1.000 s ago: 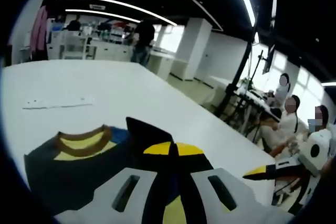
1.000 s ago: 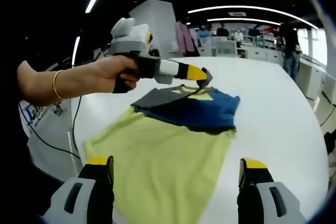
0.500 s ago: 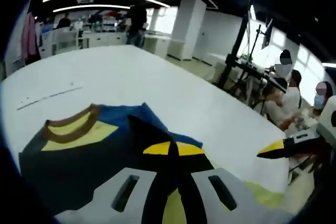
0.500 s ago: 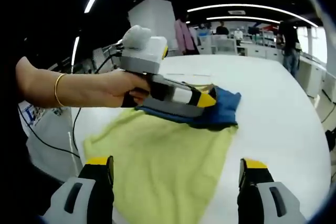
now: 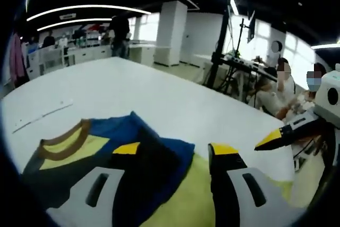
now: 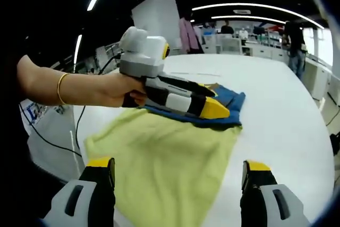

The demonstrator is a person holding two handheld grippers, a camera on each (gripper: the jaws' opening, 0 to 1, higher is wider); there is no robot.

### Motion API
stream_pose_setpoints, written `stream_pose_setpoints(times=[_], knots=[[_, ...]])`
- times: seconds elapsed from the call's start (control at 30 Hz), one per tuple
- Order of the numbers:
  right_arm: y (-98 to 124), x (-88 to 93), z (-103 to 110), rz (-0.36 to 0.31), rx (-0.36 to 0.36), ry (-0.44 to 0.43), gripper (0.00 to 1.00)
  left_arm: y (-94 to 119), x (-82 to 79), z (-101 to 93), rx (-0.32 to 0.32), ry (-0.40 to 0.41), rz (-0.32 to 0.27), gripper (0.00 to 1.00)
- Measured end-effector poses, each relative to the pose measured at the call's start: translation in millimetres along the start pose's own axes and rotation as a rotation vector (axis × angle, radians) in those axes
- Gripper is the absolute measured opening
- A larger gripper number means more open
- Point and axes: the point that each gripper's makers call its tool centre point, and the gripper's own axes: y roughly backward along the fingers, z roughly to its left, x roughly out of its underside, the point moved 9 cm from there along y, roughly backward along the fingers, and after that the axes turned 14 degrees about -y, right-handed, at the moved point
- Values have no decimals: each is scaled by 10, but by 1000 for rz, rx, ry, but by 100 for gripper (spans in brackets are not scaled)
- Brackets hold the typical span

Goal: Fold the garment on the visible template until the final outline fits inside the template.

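A person's hand (image 6: 114, 89) holds the left gripper (image 6: 204, 102) low over the folded top of a garment (image 6: 170, 158) spread on a white table (image 6: 287, 110). Its yellow-tipped jaws stand apart with nothing between them, the dark fold lying loose below in the left gripper view, so the hold appears to have been let go once the fold was laid.

The garment's pale yellow body (image 6: 164, 168) lies flat toward the near edge of the table, with its dark blue part (image 6: 226, 111) doubled back on top at the far end. In the left gripper view the brown collar (image 5: 61, 143) faces up on that dark fold (image 5: 74, 176), which suggests the upper part has been turned over the body to shorten the outline. No template outline can be made out on the table in either view; it may lie under the cloth, or be too faint to tell.

The right gripper (image 6: 178, 184) hangs back over the near hem, jaws wide apart and empty, seemingly waiting for the next fold. Its yellow tip (image 5: 271, 139) juts into the left gripper view from the right.

The left gripper hides much of the fold in the right gripper view, and the garment's near hem is cut off by the jaws. A thin pale strip (image 5: 42, 116) lies on the table beyond the collar; what it is cannot be told. People (image 5: 281, 86) sit blurred at the back.
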Motion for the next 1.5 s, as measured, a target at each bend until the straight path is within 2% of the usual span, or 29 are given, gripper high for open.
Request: stream_pose_setpoints(times=[0.23,0.47,0.83,0.9,1.0,1.27,1.5], knots=[[43,-32,12,26,-25,32,99,202,24,78,-12,29,-47,84],[58,-111,65,46,-77,56,99,423,49,99,-5,15,-62,99],[66,-149,147,110,-148,120,99,875,151,22,35,-36,-50,99],[71,-149,163,123,-156,132,99,963,177,9,42,-24,-50,99],[85,-153,184,138,-163,149,99,1116,201,-21,52,32,-84,99],[136,-132,217,191,-178,209,96,1539,359,-68,56,-35,-37,99],[167,-69,218,245,-181,260,93,1889,563,-160,41,-37,-5,95]])
